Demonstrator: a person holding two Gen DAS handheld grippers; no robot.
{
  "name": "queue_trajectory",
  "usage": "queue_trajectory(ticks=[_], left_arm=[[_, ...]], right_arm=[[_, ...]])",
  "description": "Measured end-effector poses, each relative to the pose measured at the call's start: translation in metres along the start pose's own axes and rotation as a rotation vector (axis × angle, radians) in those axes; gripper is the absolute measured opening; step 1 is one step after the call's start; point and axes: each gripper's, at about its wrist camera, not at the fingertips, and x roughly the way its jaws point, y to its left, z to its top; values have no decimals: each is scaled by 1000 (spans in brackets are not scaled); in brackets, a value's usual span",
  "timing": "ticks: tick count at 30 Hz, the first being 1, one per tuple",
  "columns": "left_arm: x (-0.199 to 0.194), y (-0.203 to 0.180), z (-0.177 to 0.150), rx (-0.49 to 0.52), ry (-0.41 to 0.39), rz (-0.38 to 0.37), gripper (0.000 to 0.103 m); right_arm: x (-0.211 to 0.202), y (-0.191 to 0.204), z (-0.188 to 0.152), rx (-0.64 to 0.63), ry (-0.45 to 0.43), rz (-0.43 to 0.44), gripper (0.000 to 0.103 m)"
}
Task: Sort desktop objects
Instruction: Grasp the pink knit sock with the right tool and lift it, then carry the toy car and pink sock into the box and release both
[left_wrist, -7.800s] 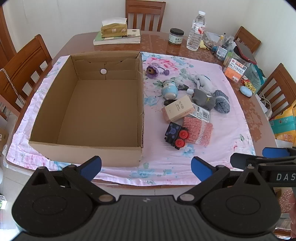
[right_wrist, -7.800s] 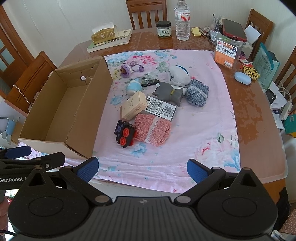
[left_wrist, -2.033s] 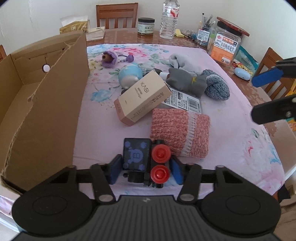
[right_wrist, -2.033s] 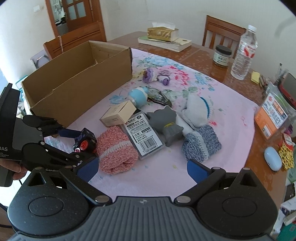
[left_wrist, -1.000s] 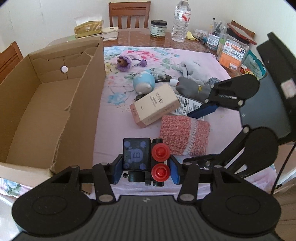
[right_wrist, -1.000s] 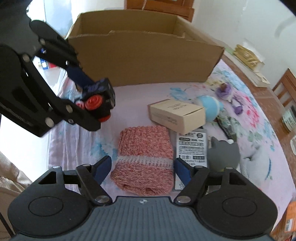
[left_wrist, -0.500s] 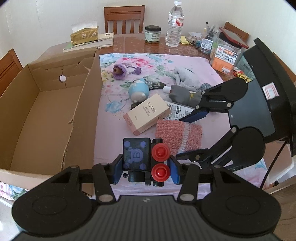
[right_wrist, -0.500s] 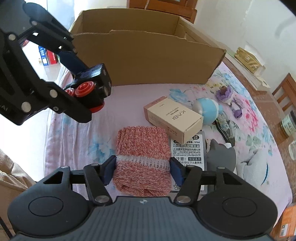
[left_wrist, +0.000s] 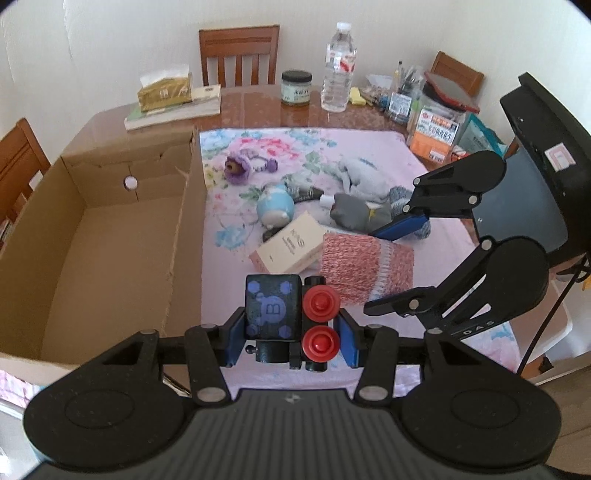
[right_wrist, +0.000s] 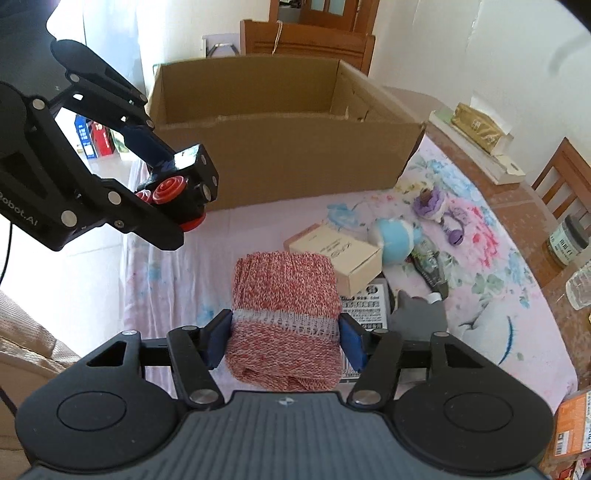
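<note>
Facing cardboard box (right_wrist: 280, 162) interior leftward only

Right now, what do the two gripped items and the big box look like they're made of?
Toy block in the left gripper: likely hard plastic, matte black faces with a printed blue B, glossy red knobs.
Rolled pink fabric in the right gripper: knit yarn, visible ribbing, a whitish band; soft, it pinches in at the pads.
Cardboard box: brown corrugated board, matte, torn edges.
</note>
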Motion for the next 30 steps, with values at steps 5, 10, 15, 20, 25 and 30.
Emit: queue_trajectory(ticks=[5, 10, 15, 20, 25, 30], left_arm=[[-12, 7, 7, 20, -15, -12, 49], [-24, 16, 13, 41, -43, -6, 49], [-34, 30, 18, 54, -68, -6, 49], [-40, 46, 20, 65, -87, 2, 49], [-43, 66, 22, 64, -101, 14, 49], [-45, 90, 20, 54, -112, 35, 49]], right_arm=[[-15, -4, 12, 19, -32, 6, 66], [-23, -2, 24, 8, -49, -16, 66], [-29, 1, 41, 14, -78, -25, 66], [-28, 4, 59, 14, -103, -41, 66], [-24, 8, 81, 9, -132, -55, 66], [-14, 12, 106, -12, -156, -66, 66]])
